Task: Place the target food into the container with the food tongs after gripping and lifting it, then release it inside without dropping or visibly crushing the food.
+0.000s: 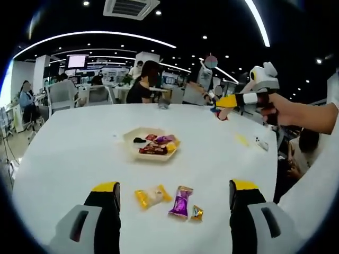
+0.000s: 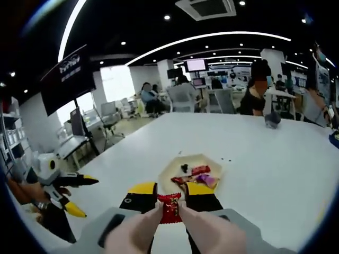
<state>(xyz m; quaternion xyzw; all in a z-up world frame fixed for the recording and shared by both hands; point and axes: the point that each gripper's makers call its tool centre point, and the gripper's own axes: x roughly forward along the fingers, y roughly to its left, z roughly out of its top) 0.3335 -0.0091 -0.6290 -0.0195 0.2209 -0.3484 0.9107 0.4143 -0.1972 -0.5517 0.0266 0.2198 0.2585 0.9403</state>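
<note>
right gripper (image 2: 170, 203) pinches red candy (image 2: 170, 207) near tray (image 2: 168, 173).

The left gripper (image 1: 172, 197) has two black jaws capped with yellow tips, each set on a pale grey housing with a dark slot in it. The right gripper (image 2: 169, 196) has the same black jaws with yellow tips and a grey body behind them. Seen from the left gripper view, it has a white-grey body, a yellow jaw and a black handle
</note>
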